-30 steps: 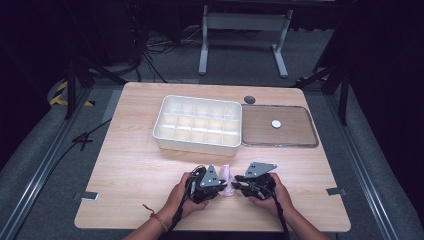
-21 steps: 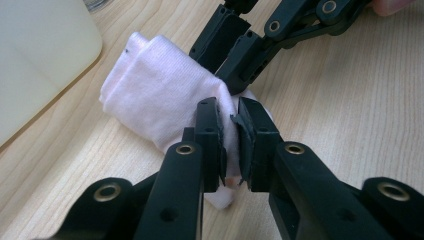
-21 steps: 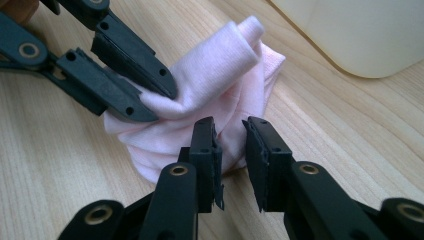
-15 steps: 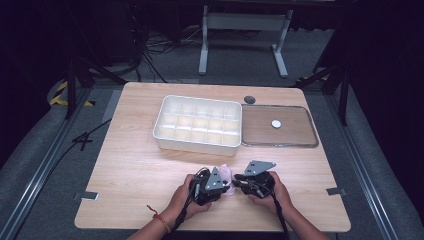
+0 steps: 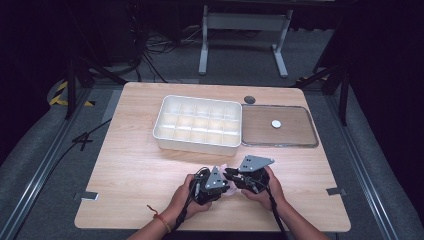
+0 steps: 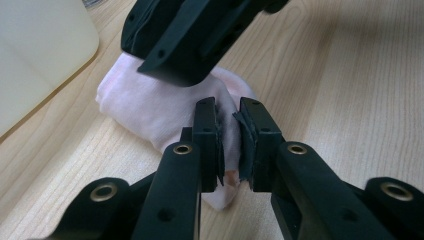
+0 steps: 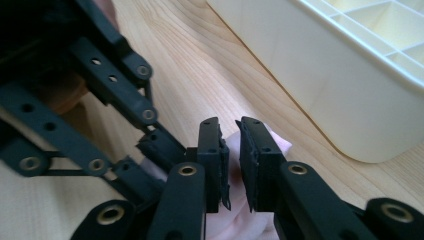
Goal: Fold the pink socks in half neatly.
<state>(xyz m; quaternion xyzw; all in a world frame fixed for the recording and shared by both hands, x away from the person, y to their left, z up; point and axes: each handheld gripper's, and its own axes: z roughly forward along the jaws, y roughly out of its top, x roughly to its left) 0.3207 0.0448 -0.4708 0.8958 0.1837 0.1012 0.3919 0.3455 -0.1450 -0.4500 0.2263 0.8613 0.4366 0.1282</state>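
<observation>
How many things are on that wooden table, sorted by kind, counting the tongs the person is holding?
Tongs: 2, the left tongs and the right tongs, both pinching the cloth
Pale pink cloth: 1
White divided box: 1
Flat tray: 1
Small white disc in the tray: 1
Dark round disc behind the box: 1
Total: 7

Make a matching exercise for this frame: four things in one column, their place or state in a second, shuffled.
1. pink cloth
2. white compartment box
3. small white disc
4. left gripper

A. in the flat tray
B. jaws shut on fabric
C. mid-table, left of the tray
D. between the two grippers, on the table's near part

Pairs: 1-D, 2-C, 3-A, 4-B
</observation>
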